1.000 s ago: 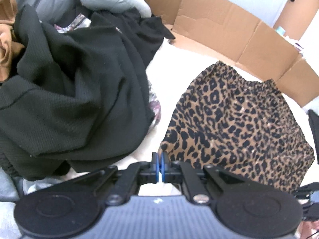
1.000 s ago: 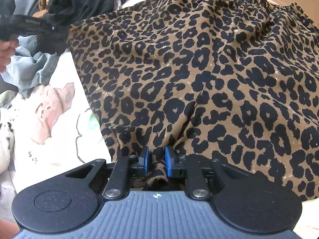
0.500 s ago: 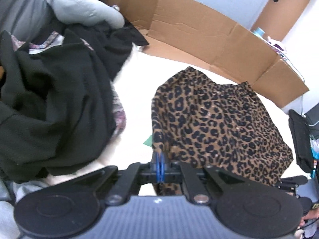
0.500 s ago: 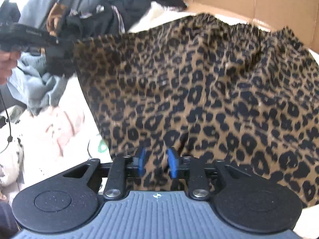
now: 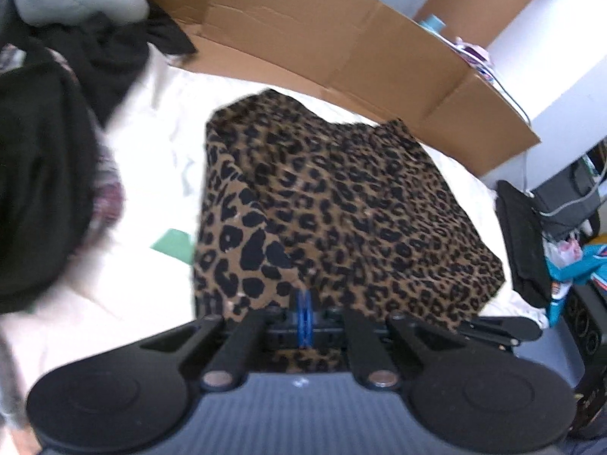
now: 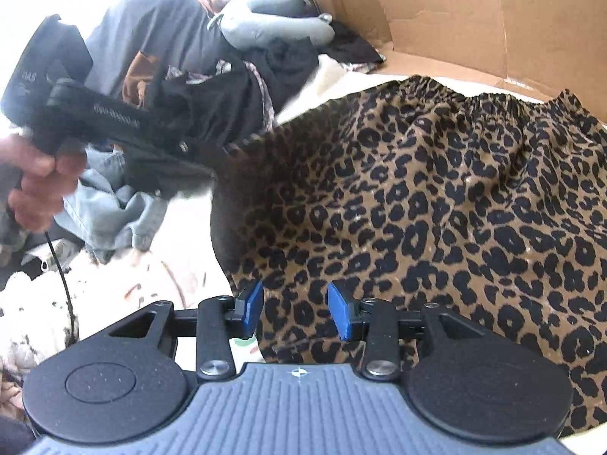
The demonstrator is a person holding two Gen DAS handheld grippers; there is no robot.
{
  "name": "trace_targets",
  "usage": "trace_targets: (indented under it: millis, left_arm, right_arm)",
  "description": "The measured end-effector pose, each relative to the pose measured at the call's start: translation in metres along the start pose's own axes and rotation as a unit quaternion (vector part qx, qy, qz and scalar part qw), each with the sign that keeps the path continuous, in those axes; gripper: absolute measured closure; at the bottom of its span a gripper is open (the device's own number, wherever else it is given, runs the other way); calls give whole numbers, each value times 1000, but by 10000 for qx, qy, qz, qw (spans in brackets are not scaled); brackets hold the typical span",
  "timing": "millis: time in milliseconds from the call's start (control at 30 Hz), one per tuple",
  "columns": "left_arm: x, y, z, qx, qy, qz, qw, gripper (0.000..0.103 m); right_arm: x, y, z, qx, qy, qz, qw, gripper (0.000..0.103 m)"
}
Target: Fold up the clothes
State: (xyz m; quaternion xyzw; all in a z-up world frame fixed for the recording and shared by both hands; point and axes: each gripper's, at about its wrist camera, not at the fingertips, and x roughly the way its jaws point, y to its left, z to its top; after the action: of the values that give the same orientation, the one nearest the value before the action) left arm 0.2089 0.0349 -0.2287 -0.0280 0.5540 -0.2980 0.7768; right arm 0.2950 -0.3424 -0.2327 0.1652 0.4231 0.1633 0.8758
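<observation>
A leopard-print garment [image 5: 341, 204] [image 6: 436, 204] with an elastic waistband at its far edge lies on the white bed sheet [image 5: 151, 174]. My left gripper [image 5: 302, 314] is shut on its near left corner and lifts that corner off the sheet. Seen from the right wrist, the left gripper [image 6: 224, 149] holds the raised edge, with a hand [image 6: 38, 182] on its handle. My right gripper [image 6: 295, 309] is opening. Its blue pads [image 6: 250, 307] stand apart above the near hem and do not press on the cloth.
A heap of black clothes [image 5: 41, 159] lies to the left, with a grey pillow [image 5: 76, 3] and blue jeans [image 6: 110, 208]. Cardboard panels [image 5: 341, 41] stand along the far side of the bed. A black bag [image 5: 523, 235] and clutter sit at the right.
The left gripper carried its corner of the garment to the right and up, folding the left side over. The right gripper's pads let go of the hem and spread apart as it rose.
</observation>
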Motion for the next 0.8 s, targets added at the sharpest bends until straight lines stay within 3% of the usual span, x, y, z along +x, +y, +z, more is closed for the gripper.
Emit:
trace_targets:
  millis: [467, 800]
  left_arm:
    - [29, -55, -10, -95, 342, -330, 9988, 102]
    - [36, -60, -10, -389, 390, -311, 9980, 102]
  right_arm:
    - [10, -4, 15, 606, -405, 174, 9972, 58]
    - [23, -6, 15, 662, -441, 142, 9967, 58]
